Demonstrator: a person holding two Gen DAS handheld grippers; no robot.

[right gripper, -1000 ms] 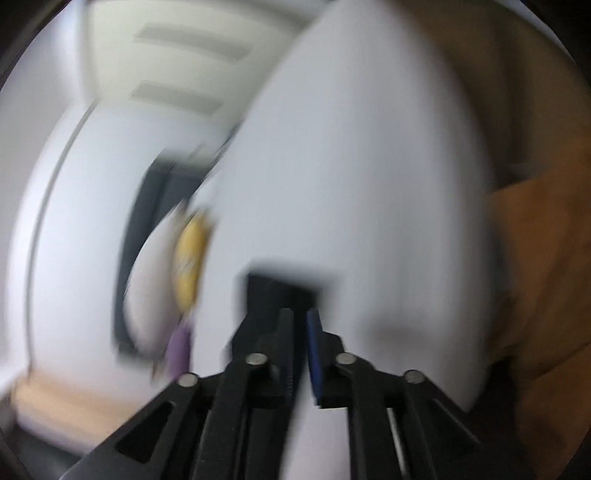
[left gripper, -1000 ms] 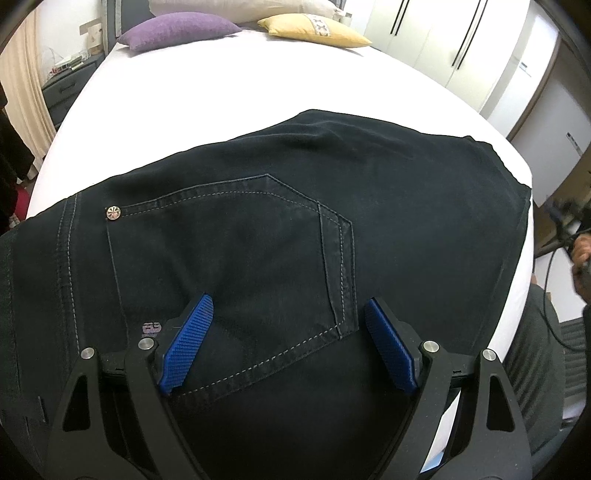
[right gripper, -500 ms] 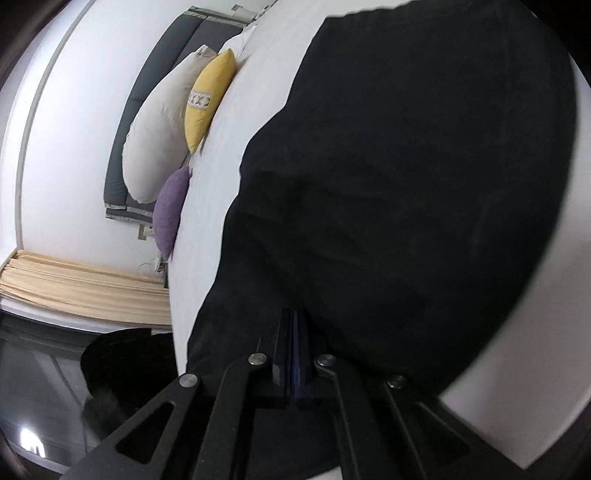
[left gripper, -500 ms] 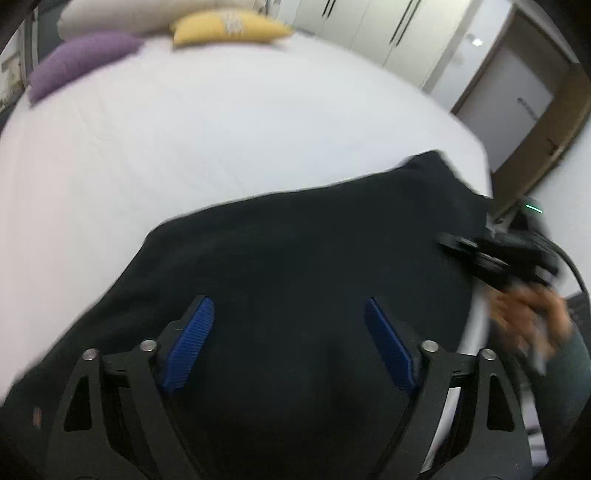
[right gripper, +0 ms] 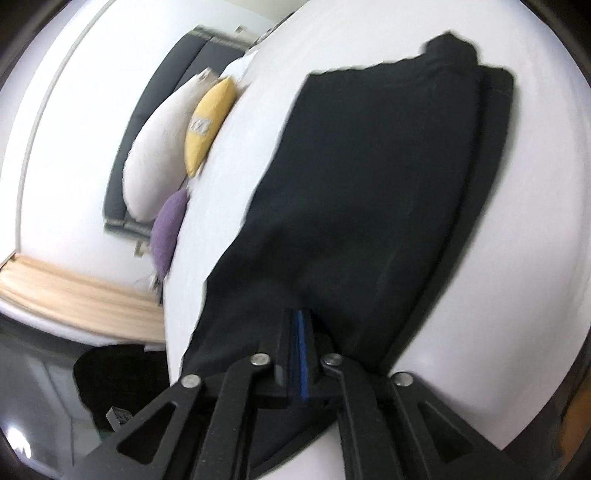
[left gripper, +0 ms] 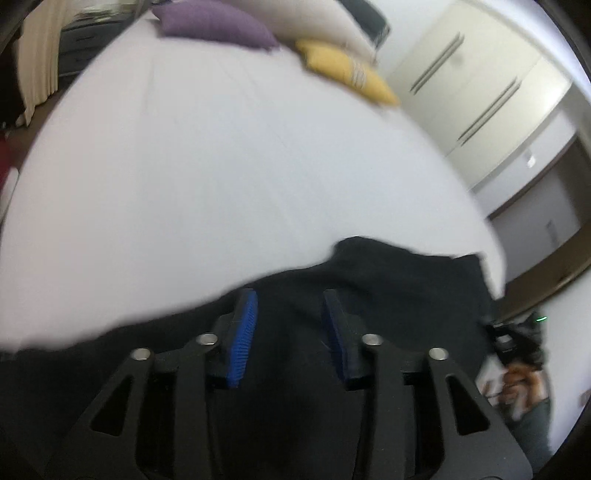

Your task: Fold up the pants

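in the left wrist view the white bed (left gripper: 229,177) filled most of the frame, with a purple pillow (left gripper: 214,22), a pale pillow (left gripper: 295,18) and a yellow pillow (left gripper: 347,74) at its far end. pale wardrobe doors (left gripper: 472,85) stood beyond, a curtain (left gripper: 37,55) hung at far left. the black pants (left gripper: 388,280) lay at the near edge of the bed under the left gripper (left gripper: 290,332); its jaws had just been closing and stood half apart, dark cloth showing in the gap, pads not pressing. a hand (left gripper: 517,376) showed blurred at lower right.

in the right wrist view the right gripper (right gripper: 299,354) was pinched tight on the pants' (right gripper: 369,184) near edge, the cloth stretching away over the bed (right gripper: 546,258). the yellow pillow (right gripper: 207,125) bore a grey patch, its writing unreadable.
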